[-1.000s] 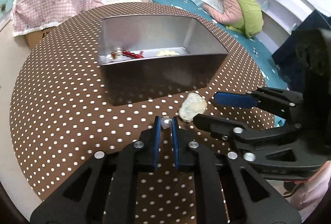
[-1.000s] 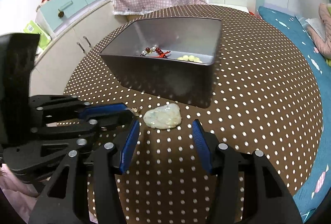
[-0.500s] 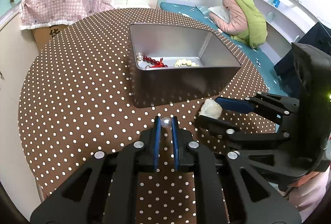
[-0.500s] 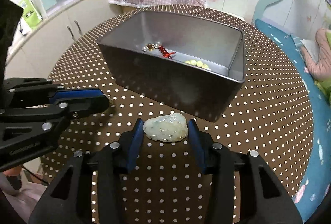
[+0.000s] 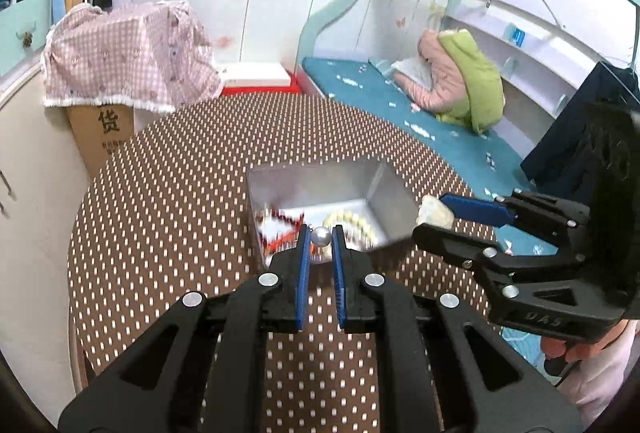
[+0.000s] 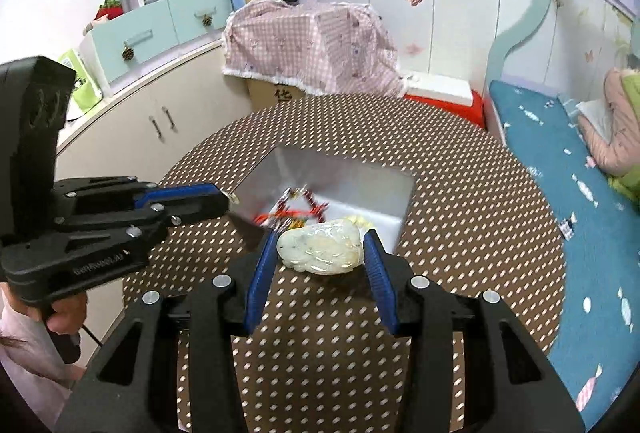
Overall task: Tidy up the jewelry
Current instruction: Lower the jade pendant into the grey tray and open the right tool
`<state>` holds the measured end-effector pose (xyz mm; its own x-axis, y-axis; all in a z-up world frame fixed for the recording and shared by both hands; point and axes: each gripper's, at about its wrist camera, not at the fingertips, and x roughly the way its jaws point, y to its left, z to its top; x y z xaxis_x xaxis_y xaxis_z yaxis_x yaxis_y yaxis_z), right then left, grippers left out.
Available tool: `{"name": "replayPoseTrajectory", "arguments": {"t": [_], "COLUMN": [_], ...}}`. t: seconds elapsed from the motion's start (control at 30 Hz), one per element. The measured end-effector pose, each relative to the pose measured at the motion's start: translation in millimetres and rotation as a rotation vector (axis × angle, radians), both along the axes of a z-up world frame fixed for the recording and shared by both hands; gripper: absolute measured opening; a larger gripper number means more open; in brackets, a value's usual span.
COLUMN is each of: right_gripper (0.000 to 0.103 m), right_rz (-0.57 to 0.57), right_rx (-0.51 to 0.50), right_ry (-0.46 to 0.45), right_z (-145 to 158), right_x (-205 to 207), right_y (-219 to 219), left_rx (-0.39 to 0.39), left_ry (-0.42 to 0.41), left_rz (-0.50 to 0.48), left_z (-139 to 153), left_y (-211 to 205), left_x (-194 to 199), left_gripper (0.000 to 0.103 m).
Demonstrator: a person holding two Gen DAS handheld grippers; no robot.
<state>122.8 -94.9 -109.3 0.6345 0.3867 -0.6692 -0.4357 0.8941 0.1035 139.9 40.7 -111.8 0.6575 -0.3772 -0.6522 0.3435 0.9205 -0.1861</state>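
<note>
My left gripper (image 5: 321,236) is shut on a small silver pearl bead (image 5: 321,236) and holds it high above the near edge of the metal box (image 5: 316,179). My right gripper (image 6: 320,247) is shut on a pale jade pendant (image 6: 320,247) and holds it above the box's near rim; the pendant also shows in the left wrist view (image 5: 434,213). The metal box (image 6: 344,175) holds a red bead bracelet (image 6: 304,207) and a yellowish bead bracelet (image 5: 352,221). The left gripper (image 6: 230,198) is beside the right one.
The box stands on a round brown table with white dots (image 5: 168,193). Behind it are a pink checked cloth over a cardboard box (image 5: 124,49), a teal bed (image 5: 420,113) and cabinets (image 6: 160,121).
Both grippers have risen well above the table. The right gripper closed on the jade pendant and lifted it off the table. The left still holds the bead.
</note>
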Motion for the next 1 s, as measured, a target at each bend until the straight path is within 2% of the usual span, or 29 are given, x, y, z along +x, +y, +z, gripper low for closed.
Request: {"name": "replayPoseTrajectory", "arguments": {"t": [0.13, 0.4, 0.57, 0.63, 0.7, 1.0], "right_gripper": [0.042, 0.042, 0.043, 0.043, 0.043, 0.043], "right_rz": [-0.016, 0.003, 0.001, -0.002, -0.003, -0.020], "right_rx": [-0.018, -0.044, -0.053, -0.048, -0.046, -0.053], "right_ry": [0.035, 0.076, 0.087, 0.084, 0.079, 0.069], "right_z": [-11.9, -24.4, -26.2, -24.8, -22.5, -17.3], "right_x": [22.4, 36.1, 38.0, 36.7, 37.1, 29.5], "right_y": [2.6, 11.1, 13.8, 12.2, 10.9, 9.5], "left_rx": [-0.001, 0.020, 0.030, 0.032, 0.035, 0.046], "left_ry": [0.012, 0.079, 0.094, 0.095, 0.092, 0.079], "left_rz": [-0.003, -0.011, -0.004, 0.003, 0.008, 0.017], "left_z": [-0.5, -22.2, -29.2, -29.3, -29.7, -26.6], "left_y": [-7.3, -17.3, -16.7, -14.7, -13.0, -11.4], "left_x": [19.5, 47.4, 50.4, 49.8, 48.0, 33.7], "left_gripper": [0.011, 0.011, 0.012, 0.014, 0.027, 0.031]}}
